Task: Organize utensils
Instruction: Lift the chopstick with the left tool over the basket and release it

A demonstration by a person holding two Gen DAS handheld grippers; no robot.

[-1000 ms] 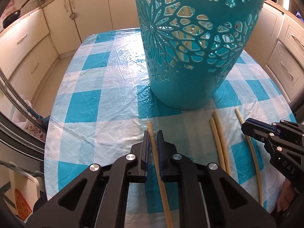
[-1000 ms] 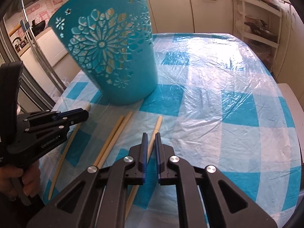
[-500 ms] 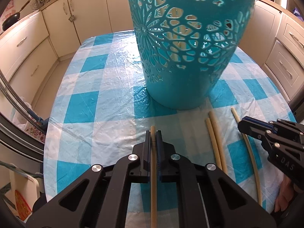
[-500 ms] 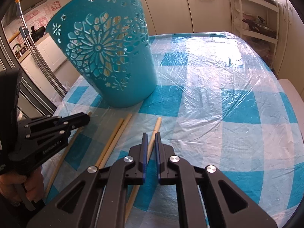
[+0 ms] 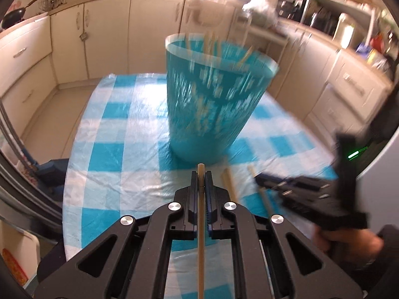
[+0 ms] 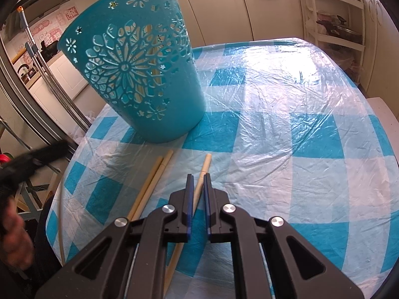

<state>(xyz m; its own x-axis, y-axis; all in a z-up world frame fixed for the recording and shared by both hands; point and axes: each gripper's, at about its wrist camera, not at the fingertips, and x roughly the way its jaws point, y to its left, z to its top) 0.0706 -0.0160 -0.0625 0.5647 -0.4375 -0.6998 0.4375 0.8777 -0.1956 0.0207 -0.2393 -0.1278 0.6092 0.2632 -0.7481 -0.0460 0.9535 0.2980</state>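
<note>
A teal cut-out basket (image 5: 212,114) (image 6: 139,79) stands on the checked table with several chopsticks inside. My left gripper (image 5: 201,173) is shut on a wooden chopstick (image 5: 201,224) and holds it above the table, in front of the basket. From the right wrist view it is a black blur (image 6: 37,157) at the left. My right gripper (image 6: 197,175) (image 5: 259,182) sits low at the table, shut on another chopstick (image 6: 206,162) that still rests on the cloth. A pair of chopsticks (image 6: 154,179) (image 5: 229,182) lies between the two grippers.
The blue-and-white plastic cloth (image 6: 274,124) covers a rounded table whose near edge runs just below the grippers. Cream cabinets (image 5: 104,39) ring the room. A white shelf rack (image 6: 331,12) stands at the far right. A person's hand (image 5: 349,244) holds the right gripper.
The left gripper has closed on its chopstick and lifted it off the table, so the basket's rim now shows. The right gripper has stayed where it was.
</note>
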